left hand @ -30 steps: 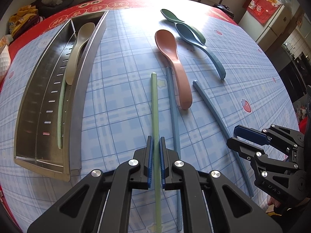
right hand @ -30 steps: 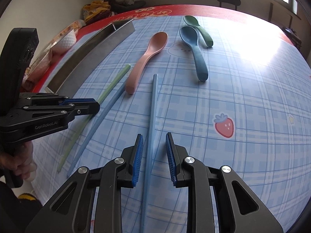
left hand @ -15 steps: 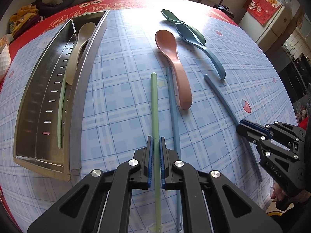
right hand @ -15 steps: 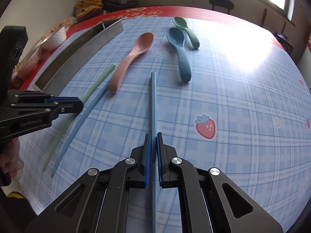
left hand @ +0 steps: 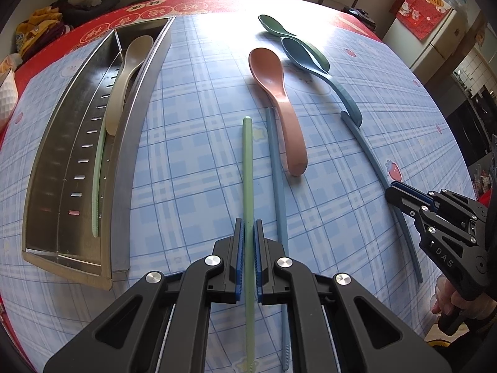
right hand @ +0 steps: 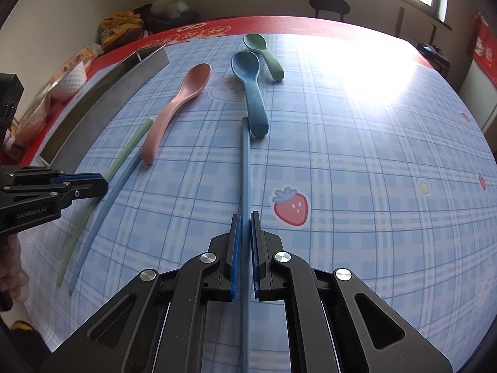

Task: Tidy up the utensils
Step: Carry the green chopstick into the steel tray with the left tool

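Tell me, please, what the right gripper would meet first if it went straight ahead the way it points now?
The right gripper, shut on the blue chopstick, points along it toward the blue spoon. The chopstick's far tip sits at that spoon's handle end, so the spoon would probably be pushed first; actual contact is hard to judge.

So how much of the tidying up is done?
Only a little. The metal tray already holds a cream spoon and one green chopstick. The left claw grips the other green chopstick; the right claw grips a blue chopstick. On the table: another blue chopstick and pink, blue and green spoons.
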Demonstrator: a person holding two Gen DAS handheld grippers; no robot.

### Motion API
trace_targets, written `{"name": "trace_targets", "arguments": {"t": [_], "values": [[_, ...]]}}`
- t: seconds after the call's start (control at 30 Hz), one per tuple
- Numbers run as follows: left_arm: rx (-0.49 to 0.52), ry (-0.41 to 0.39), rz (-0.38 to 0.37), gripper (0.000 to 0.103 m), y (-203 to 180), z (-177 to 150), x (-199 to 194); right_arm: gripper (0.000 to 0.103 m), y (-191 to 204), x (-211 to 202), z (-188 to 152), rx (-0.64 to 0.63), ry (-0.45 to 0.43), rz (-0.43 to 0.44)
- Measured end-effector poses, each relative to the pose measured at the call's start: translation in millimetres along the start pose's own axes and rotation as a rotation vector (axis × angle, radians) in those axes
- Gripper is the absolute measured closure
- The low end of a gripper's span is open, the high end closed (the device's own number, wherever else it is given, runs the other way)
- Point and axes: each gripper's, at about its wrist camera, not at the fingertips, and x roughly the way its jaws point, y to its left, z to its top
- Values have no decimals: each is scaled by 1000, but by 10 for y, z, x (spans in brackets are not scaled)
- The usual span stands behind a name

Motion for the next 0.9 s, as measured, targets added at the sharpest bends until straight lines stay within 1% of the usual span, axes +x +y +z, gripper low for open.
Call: {"name": "trace_targets", "arguments": {"t": [0.13, 0.2, 0.33, 0.6, 0.77, 0.9], "values": [[-9, 17, -15, 97, 29, 30, 2, 97, -8, -8, -6, 3, 1, 4], [8, 33, -2, 97, 11, 45, -7, 97, -11, -10, -7, 3, 1, 7], [13, 24, -8, 97, 23, 39, -69, 97, -10, -12, -7, 2, 1, 8], [-6, -42, -41, 97, 105, -30, -358, 97, -26, -21, -8, 11, 2, 14], [-11, -54, -40, 97, 122, -68, -435, 97, -26, -24, -13, 16, 2, 14], [-30, -72, -40, 97, 173, -34, -491, 97, -28, -22, -13, 16, 3, 14]]}}
